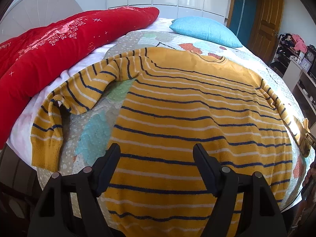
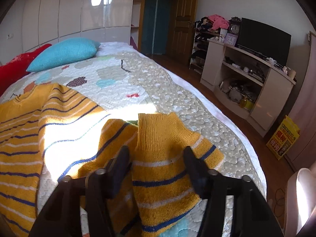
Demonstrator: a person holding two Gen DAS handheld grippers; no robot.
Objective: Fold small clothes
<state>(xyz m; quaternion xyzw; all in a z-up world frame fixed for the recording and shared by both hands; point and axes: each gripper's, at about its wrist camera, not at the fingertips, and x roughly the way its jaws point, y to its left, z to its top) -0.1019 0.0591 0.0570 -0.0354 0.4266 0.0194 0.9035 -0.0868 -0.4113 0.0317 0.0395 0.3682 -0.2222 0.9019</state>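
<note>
A yellow sweater [image 1: 187, 102] with navy and white stripes lies spread flat on the quilted bedspread [image 1: 94, 134], collar at the far side. Its left sleeve [image 1: 59, 108] is bent back on itself toward the bed's left edge. My left gripper [image 1: 156, 152] hovers open over the lower body of the sweater, with nothing pinched. In the right wrist view the sweater's right sleeve [image 2: 164, 148] lies with its ribbed cuff [image 2: 152, 124] pointing away. My right gripper [image 2: 156, 154] straddles that sleeve; its fingers [image 2: 122, 158] stand apart on either side of the cloth.
A red quilt [image 1: 59, 45] is heaped along the bed's left side, and a blue pillow [image 1: 205, 29] lies at the head. Right of the bed are wooden floor, a TV cabinet [image 2: 246, 83], a yellow bag [image 2: 282, 140] and a wooden door [image 2: 183, 25].
</note>
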